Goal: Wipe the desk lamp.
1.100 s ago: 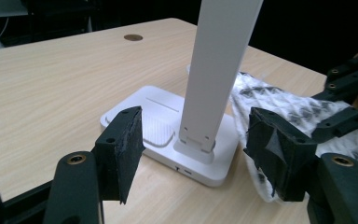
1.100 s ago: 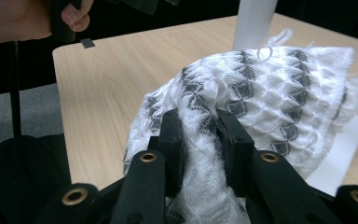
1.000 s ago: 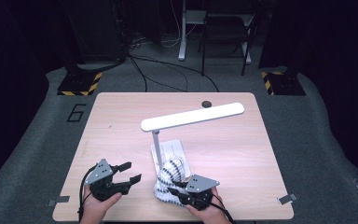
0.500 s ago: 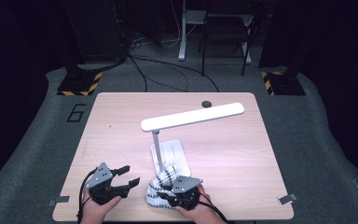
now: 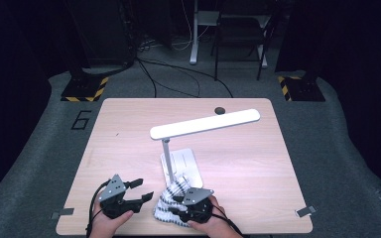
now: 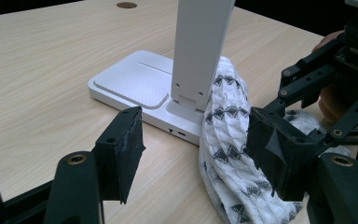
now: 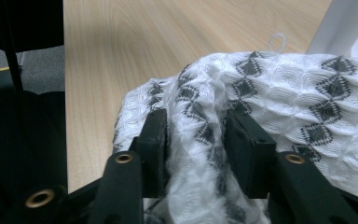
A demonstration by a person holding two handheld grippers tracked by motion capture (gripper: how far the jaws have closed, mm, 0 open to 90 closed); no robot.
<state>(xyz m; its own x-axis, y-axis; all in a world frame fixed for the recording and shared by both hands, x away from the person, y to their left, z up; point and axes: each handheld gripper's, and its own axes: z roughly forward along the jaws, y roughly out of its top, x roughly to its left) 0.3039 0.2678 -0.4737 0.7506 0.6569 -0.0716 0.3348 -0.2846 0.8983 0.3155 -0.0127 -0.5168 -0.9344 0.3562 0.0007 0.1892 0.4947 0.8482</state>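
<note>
Well, only one bit of readable writing anywhere: a big "6" point(image 5: 82, 119) on the grey floor mat point(image 5: 54, 148), off the table's point(image 5: 258, 198) far-left corner. No brand or label legible on the white desk lamp point(image 5: 203, 124) or on its flat base point(image 5: 184, 161).

Then the cloth point(image 5: 171, 206): white knit with dark diamonds, bunched up close to the table's front edge, a bit left of the middle. Leans one end against the front of the lamp base, right by the post. Long axis roughly from that base toward the front edge, slanting slightly to the left.

Right gripper point(image 5: 176, 213): down on the cloth at the front edge, jaws just been opening, now partly apart with a raised fold of cloth between them, brushing both pads.

Left gripper point(image 5: 146, 189): just beside the cloth on its left, jaws spread wide, gripping nothing, pointed at the lamp base and the cloth.
</note>
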